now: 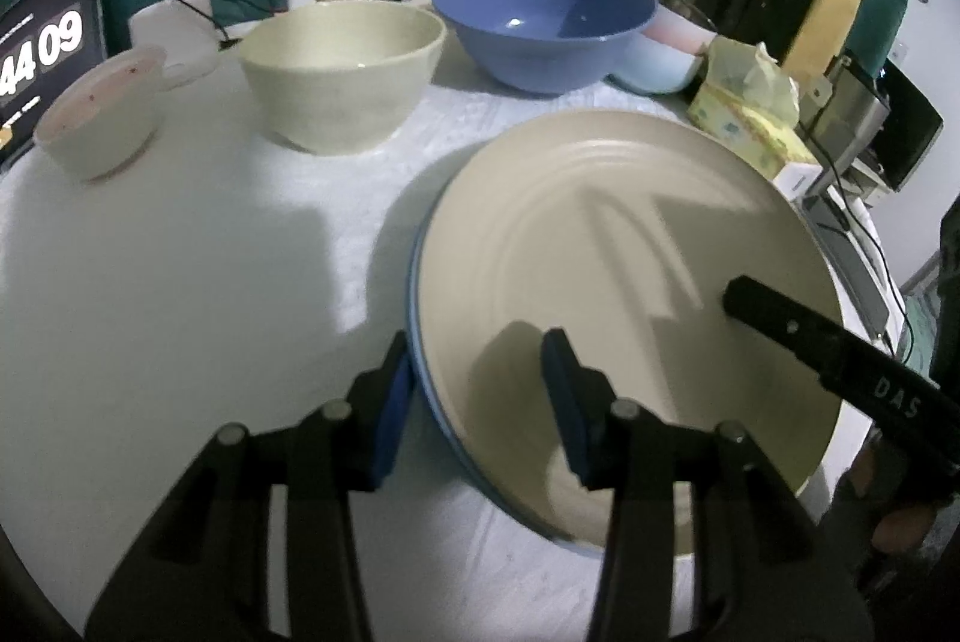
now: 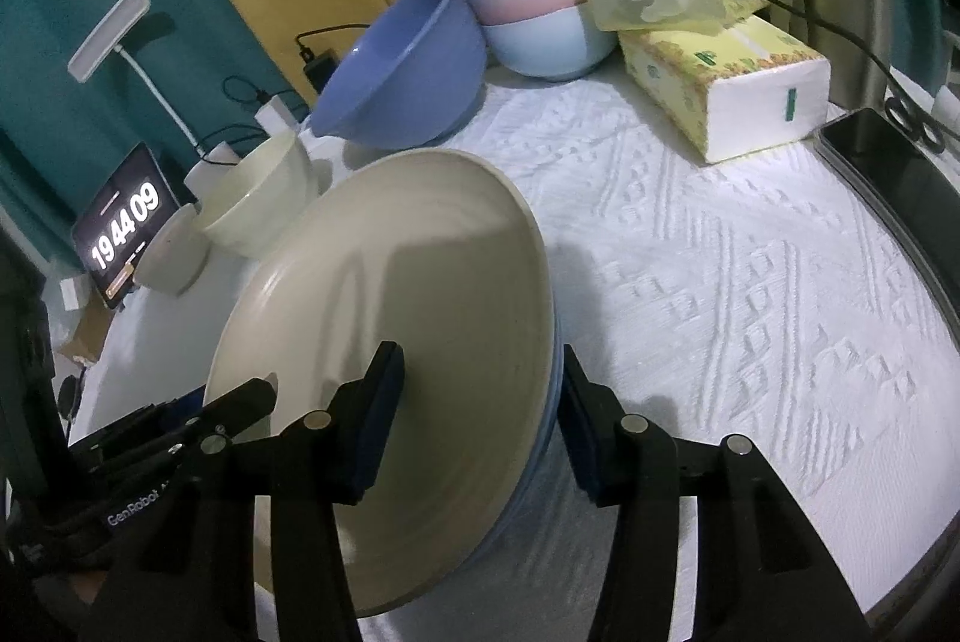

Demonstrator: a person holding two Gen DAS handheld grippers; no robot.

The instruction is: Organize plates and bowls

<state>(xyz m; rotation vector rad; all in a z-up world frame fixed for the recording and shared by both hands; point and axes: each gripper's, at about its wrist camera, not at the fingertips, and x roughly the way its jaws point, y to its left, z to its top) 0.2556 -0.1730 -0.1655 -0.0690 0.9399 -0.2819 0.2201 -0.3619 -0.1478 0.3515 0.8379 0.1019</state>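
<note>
A cream plate lies on top of a blue-rimmed plate on the white tablecloth; the stack also shows in the right wrist view. My left gripper is open and straddles the stack's left rim. My right gripper is open and straddles the stack's right rim; one of its fingers shows over the plate in the left wrist view. A cream bowl, a large blue bowl and a small pink-speckled bowl stand at the back.
Stacked pink and pale blue bowls stand behind a tissue box. A tablet clock, a desk lamp and charger cables are at the left. A dark phone lies at the table's right edge.
</note>
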